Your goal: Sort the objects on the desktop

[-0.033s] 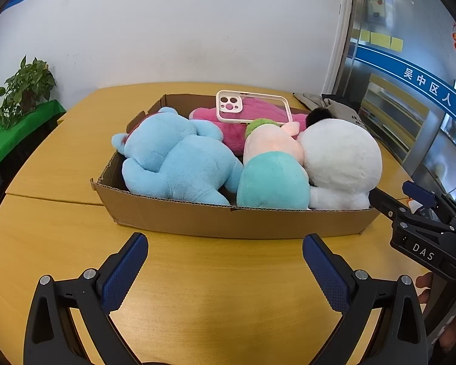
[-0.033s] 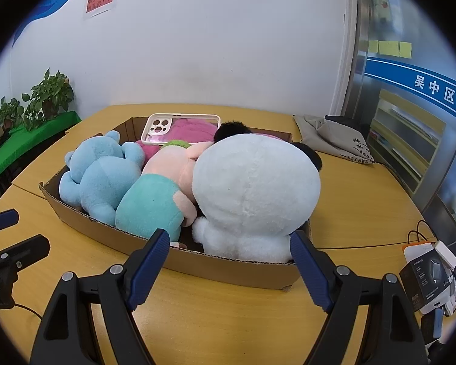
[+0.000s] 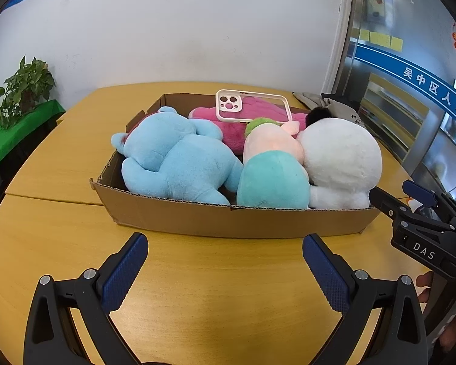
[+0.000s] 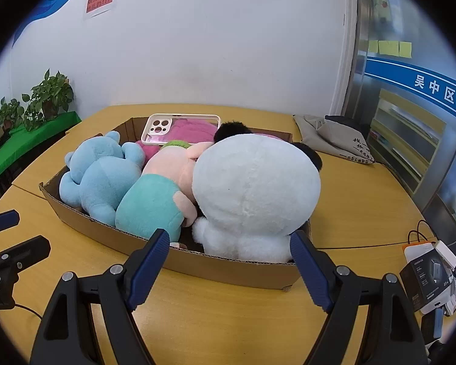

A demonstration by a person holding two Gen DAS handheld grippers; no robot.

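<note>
Plush toys (image 4: pixel 252 194) fill the cardboard box (image 3: pixel 228 222) mid-counter, a phone case (image 3: pixel 252 106) lying on the pink one. Both the left gripper (image 3: pixel 225 270) and the right gripper (image 4: pixel 229 264) hover with jaws wide open, holding nothing. Everything sortable looks boxed; whether packing is finished or unpacking lies ahead, I can't tell.

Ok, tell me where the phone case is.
The phone case lies flat on the pink plush at the far end of the cardboard box, behind the blue plush, in both wrist views.
</note>
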